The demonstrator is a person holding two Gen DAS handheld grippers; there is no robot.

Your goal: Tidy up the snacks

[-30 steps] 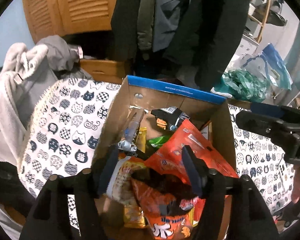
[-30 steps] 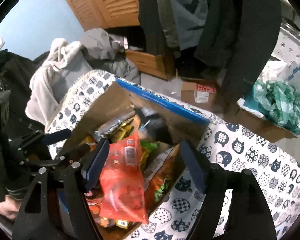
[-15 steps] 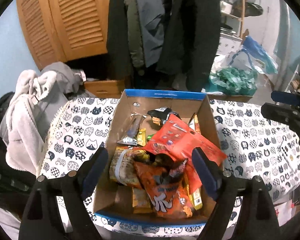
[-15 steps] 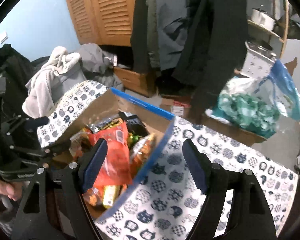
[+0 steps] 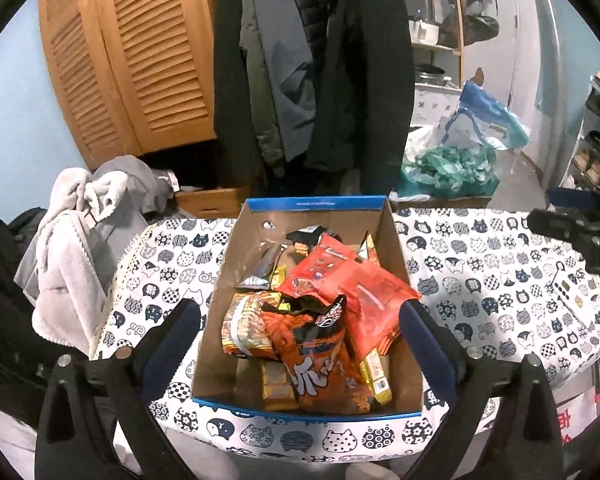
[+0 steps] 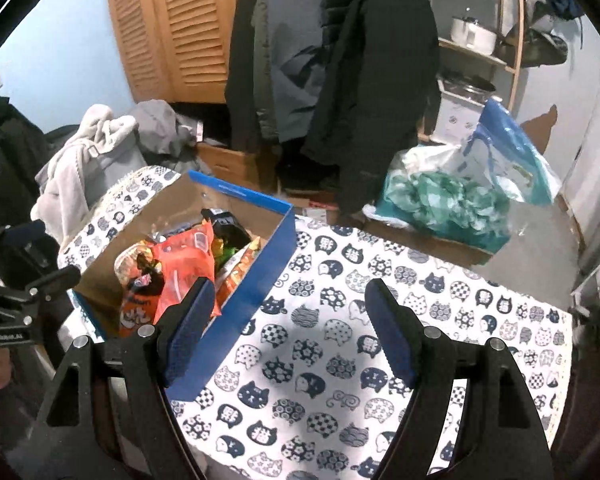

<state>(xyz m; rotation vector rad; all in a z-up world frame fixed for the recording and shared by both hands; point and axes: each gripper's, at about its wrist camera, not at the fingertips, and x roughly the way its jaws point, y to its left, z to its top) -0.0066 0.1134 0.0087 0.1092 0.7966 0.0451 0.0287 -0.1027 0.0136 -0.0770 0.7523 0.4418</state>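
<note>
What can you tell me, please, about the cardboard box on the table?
The cardboard box is open-topped, brown inside with blue outer walls and rim. It sits flat on the cat-print tablecloth, toward the table's left end in the right wrist view. Snack packets fill it loosely, orange and red bags on top. Neither gripper touches it.

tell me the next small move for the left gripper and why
Probably lower the left gripper onto the orange chip bag on top of the pile. Its jaws have just been opening and stand wide with nothing between them. The bag lies uppermost near the front of the blue-edged box, and the cat-print cloth beside it offers bare space for sorting.
</note>
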